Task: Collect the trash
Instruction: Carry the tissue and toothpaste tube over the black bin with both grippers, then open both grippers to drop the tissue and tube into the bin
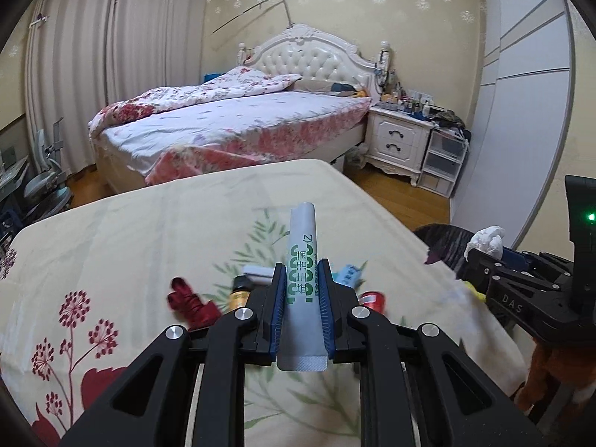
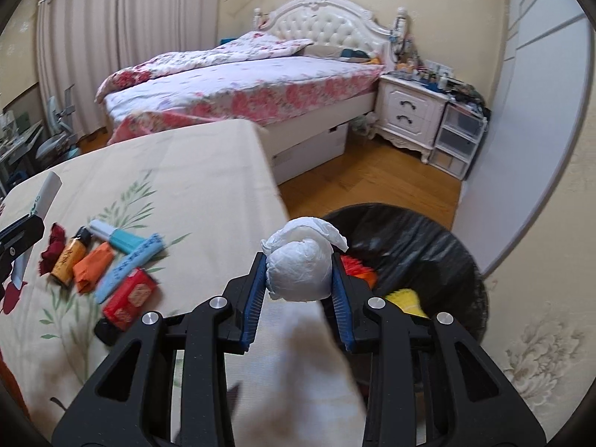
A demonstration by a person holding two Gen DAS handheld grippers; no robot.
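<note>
My left gripper (image 1: 302, 272) is shut on a grey sachet (image 1: 303, 231) with green print, which stands upright between the blue pads above the cloth-covered table (image 1: 130, 231). My right gripper (image 2: 299, 260) is shut on a crumpled white tissue ball (image 2: 300, 272) at the table's right edge, beside a bin lined with a black bag (image 2: 428, 246). Orange and yellow scraps (image 2: 404, 298) lie in the bin. On the table (image 2: 186, 186) rest a dark red wrapper (image 2: 52, 247), a small amber bottle (image 2: 70, 257), an orange wrapper (image 2: 93, 264), a light blue tube (image 2: 119, 238) and a red box (image 2: 130, 294).
Beyond the table stands a bed (image 2: 242, 85) with floral bedding, and a white nightstand (image 2: 409, 111) with plastic drawers beside it. Wood floor (image 2: 372, 182) lies between bed, bin and a grey wardrobe (image 2: 540, 111). A chair (image 1: 44, 182) stands far left.
</note>
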